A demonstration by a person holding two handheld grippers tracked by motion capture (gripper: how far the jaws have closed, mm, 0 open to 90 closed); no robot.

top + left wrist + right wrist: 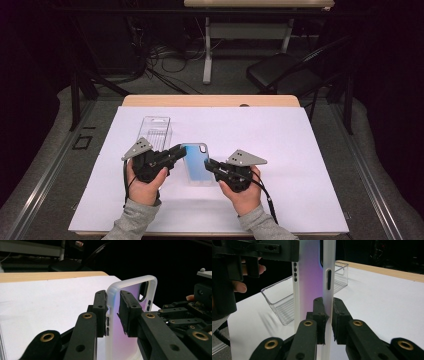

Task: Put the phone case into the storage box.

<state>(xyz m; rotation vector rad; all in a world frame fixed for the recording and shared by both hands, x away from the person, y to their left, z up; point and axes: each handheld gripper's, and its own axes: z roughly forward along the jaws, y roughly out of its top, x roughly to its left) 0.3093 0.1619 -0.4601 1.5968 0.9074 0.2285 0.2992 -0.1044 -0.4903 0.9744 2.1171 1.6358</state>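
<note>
A wooden table [210, 100] stands in a dark room, most of its top covered by a large white sheet [280, 150]. Beyond the far edge, a black chair [285, 72] sits on a grey floor among loose cables.

On the sheet, left of centre and toward the far side, a clear plastic box [156, 131] lies empty. From the right gripper view it appears as a see-through tray [284, 305] with a ribbed bottom, resting on the sheet behind the case.

A person's two hands come in from the near edge, in grey sleeves. The left hand [145, 190] holds the left gripper [175, 152]; the right hand [245, 195] holds the right gripper [210, 166]. Each gripper carries a grey three-cornered plate on top.

Between the two grippers sits a phone case [196, 162], frosted white at the rim with a blue to purple sheen, near the middle of the sheet and just right of the clear box. The left gripper [113, 311] is clamped on the case's left edge [112, 297], one jaw outside the rim and one against the inner face. The right gripper [329, 315] is clenched on the opposite edge [328, 270], its jaws pressed to either side of the white rim. Whether the case touches the sheet I cannot tell.
</note>
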